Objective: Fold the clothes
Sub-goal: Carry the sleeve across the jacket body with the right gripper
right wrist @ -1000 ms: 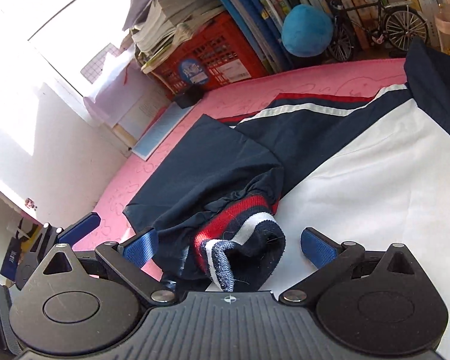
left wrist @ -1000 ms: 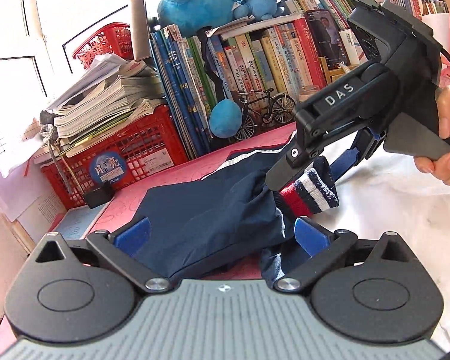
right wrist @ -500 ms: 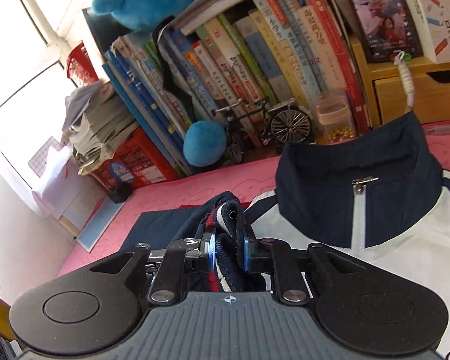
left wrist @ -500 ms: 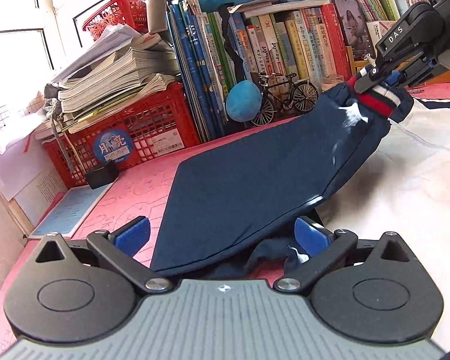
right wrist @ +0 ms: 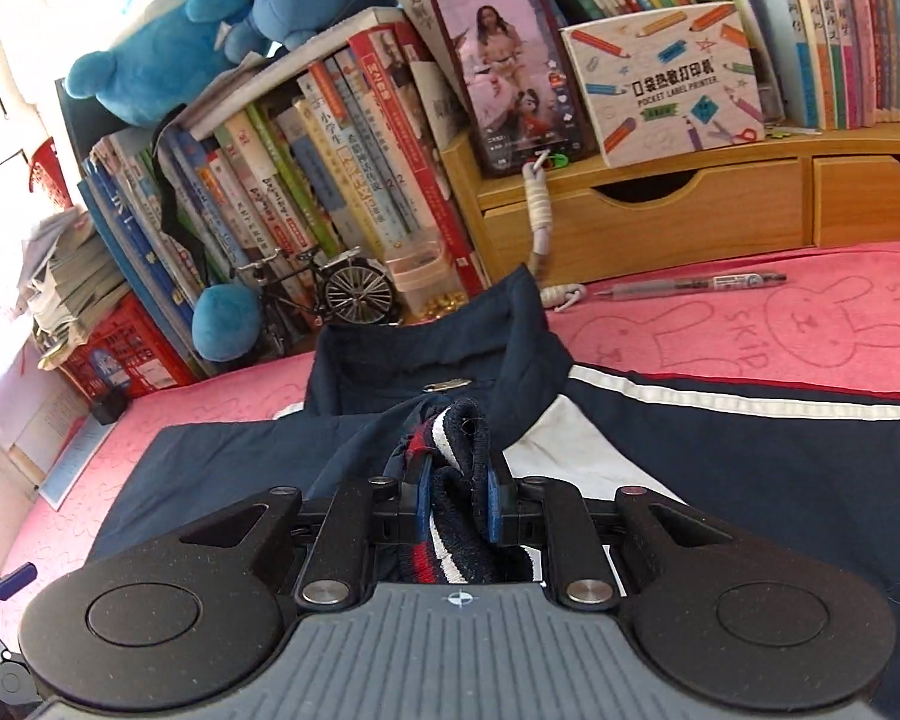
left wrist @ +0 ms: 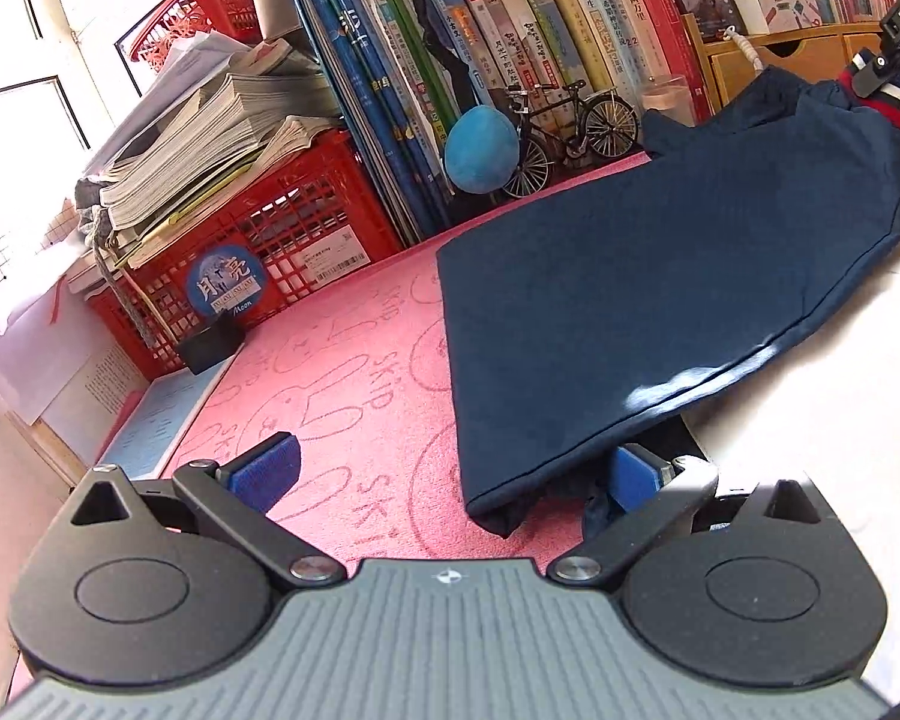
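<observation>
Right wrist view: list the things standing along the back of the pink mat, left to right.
Red plastic crate → round blue plush ball → small black model bicycle → clear plastic jar holding gold bits → light wooden drawer unit.

black linkage claw, blue pads, grey ribbed housing, silver screws

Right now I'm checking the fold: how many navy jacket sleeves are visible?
2: one navy sleeve folded across the jacket, cuff in the right gripper; another sleeve lies extended rightward.
</observation>
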The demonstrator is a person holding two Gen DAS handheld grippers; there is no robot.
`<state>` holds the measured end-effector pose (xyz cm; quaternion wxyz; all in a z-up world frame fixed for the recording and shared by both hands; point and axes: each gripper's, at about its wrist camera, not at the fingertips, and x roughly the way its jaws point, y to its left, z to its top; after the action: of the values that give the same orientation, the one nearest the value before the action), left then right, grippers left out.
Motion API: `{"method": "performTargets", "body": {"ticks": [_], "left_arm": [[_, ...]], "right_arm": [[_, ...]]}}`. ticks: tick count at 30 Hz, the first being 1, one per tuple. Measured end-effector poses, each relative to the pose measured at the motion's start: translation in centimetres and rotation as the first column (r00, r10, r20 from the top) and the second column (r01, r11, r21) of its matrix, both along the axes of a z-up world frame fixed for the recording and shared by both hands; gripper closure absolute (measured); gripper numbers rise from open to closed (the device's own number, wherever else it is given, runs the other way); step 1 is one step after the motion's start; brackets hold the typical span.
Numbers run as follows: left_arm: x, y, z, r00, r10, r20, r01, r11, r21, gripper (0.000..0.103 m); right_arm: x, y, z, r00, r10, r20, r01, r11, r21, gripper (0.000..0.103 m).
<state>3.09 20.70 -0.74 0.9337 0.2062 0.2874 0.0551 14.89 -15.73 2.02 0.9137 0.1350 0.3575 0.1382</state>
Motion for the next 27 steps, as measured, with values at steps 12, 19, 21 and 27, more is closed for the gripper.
{"method": "performTargets", "body": {"ticks": [12,19,21,27], "left_arm": [[-0.8,2.4,0.6,0.995,0.099,-0.017,-0.1,0.992,-0.076,0.0],[-3.6,3.7,2.6,0.984,0.178,-0.017,-0.177,0.983,0.048,0.0],[-4.1,4.6,3.3,0.978,0.21,-0.002,-0.209,0.975,0.075,0.0],[0.2,1.9,6.0,0.997,0.049,0.063,-0.05,0.998,0.025,0.0]], "right_arm": [[-1.0,-2.0,-2.4,0.999,-0.037,-0.033,0.035,0.998,-0.061,0.082],[-0.7,-1.3,-3.5,0.999,-0.026,-0.03,0.023,0.997,-0.077,0.08],[-0.9,-1.4,-3.8,1.0,-0.02,-0.016,0.018,0.997,-0.07,0.079],[-1.5,-1.8,-4.3,0.999,-0.006,0.034,0.008,0.999,-0.049,0.079]]}}
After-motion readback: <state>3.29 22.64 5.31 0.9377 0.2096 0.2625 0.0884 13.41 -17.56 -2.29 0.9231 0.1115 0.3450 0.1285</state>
